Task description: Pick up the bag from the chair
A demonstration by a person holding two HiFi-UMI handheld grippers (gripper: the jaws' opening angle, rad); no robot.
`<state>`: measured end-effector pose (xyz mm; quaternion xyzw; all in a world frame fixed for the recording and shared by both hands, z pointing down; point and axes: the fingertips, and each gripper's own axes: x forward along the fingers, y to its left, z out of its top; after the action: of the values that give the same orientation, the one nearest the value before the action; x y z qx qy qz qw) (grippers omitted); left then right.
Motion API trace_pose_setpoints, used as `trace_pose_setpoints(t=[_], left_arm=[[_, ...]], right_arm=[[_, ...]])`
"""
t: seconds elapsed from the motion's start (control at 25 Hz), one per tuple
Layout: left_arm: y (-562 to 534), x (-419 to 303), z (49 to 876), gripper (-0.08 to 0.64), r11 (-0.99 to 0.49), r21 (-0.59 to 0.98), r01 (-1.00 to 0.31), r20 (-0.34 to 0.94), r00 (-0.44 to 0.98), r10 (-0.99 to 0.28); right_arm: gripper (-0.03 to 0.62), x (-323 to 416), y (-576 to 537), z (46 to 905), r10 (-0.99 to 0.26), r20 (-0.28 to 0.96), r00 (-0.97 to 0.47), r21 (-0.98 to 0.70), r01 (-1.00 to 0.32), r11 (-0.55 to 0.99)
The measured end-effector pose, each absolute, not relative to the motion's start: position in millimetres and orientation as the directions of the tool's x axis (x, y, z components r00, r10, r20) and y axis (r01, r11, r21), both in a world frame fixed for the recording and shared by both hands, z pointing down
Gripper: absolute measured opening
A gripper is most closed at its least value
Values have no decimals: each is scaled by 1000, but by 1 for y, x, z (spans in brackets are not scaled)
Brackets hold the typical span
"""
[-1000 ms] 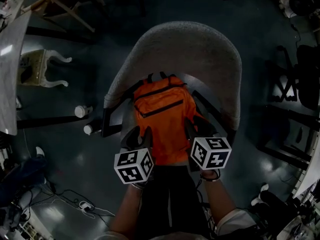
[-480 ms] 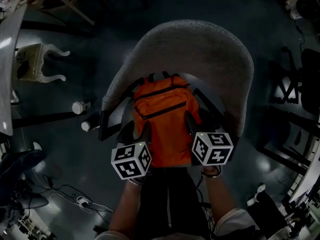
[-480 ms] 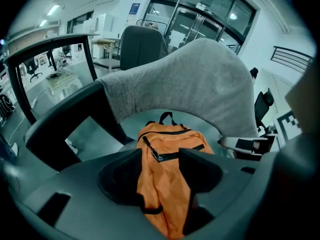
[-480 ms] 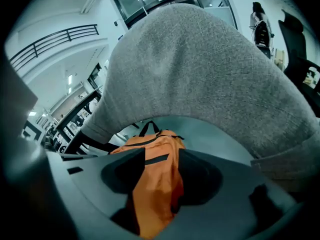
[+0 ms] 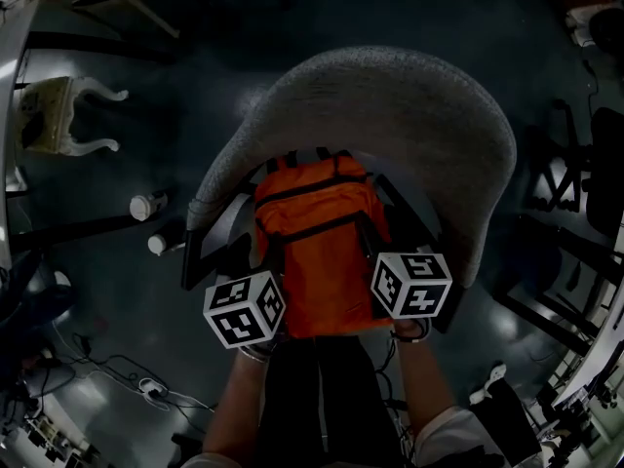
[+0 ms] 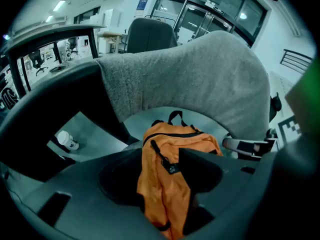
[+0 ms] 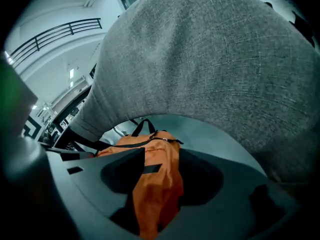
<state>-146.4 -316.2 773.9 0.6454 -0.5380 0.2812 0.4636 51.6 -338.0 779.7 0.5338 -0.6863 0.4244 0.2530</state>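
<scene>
An orange backpack (image 5: 317, 237) with black zips and straps stands on the seat of a chair with a grey curved backrest (image 5: 390, 105). My left gripper (image 5: 261, 266) is at the bag's left side and my right gripper (image 5: 375, 247) at its right side, both pointing steeply down. Both pairs of jaws have just been opening and now stand wide. In the left gripper view, the left gripper (image 6: 160, 179) has a fold of the bag (image 6: 182, 139) lying between its jaws, unpinched. The right gripper (image 7: 155, 184) likewise straddles the orange fabric (image 7: 160, 151).
Two paper cups (image 5: 144, 206) sit on the dark floor left of the chair, one also in the left gripper view (image 6: 66, 140). A white carved stool (image 5: 58, 115) is at far left. Cables (image 5: 146, 388) trail at lower left; dark chair frames (image 5: 575, 183) stand at right.
Both grippers have sunk lower along the bag's two sides and their jaws have spread wider. The bag has not moved on the seat.
</scene>
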Motion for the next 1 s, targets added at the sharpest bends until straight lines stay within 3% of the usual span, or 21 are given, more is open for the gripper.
trace_pose_setpoints(t=[1.0], left_arm=[[-320,-137,821,226,33,303,-952,905,277,-322]], right_arm=[[198,51,-352,835,-393,862,-320,-267,-946,185]])
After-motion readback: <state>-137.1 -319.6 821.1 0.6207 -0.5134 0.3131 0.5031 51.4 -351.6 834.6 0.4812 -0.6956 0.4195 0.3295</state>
